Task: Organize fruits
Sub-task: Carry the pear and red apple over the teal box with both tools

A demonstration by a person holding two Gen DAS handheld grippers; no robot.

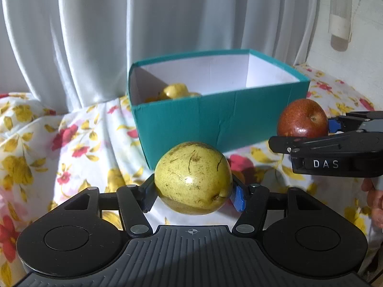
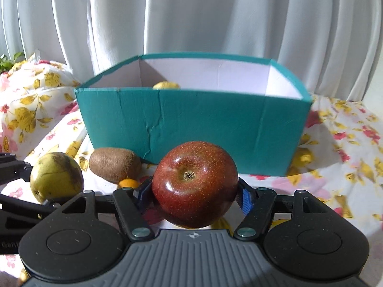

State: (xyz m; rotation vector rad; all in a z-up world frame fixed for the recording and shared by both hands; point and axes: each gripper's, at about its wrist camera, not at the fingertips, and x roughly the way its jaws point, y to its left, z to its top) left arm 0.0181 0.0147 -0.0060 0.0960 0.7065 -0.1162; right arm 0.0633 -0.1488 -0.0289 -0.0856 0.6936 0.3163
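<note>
My left gripper (image 1: 193, 192) is shut on a yellow-green pear (image 1: 193, 178) and holds it above the cloth, in front of the teal box (image 1: 215, 122). My right gripper (image 2: 195, 195) is shut on a red apple (image 2: 195, 184) in front of the same box (image 2: 191, 124). The apple (image 1: 302, 118) and right gripper (image 1: 335, 129) also show at the right of the left wrist view. The pear (image 2: 56, 177) shows at the left of the right wrist view. Yellow fruit (image 1: 176, 91) lies inside the box at its left end; it also shows in the right wrist view (image 2: 166, 85).
A kiwi (image 2: 115, 163) and a small orange fruit (image 2: 128, 183) lie on the flowered cloth (image 1: 71, 143) before the box's left corner. White curtains (image 2: 191, 14) hang behind. A person's hand (image 1: 374, 198) is at the right edge.
</note>
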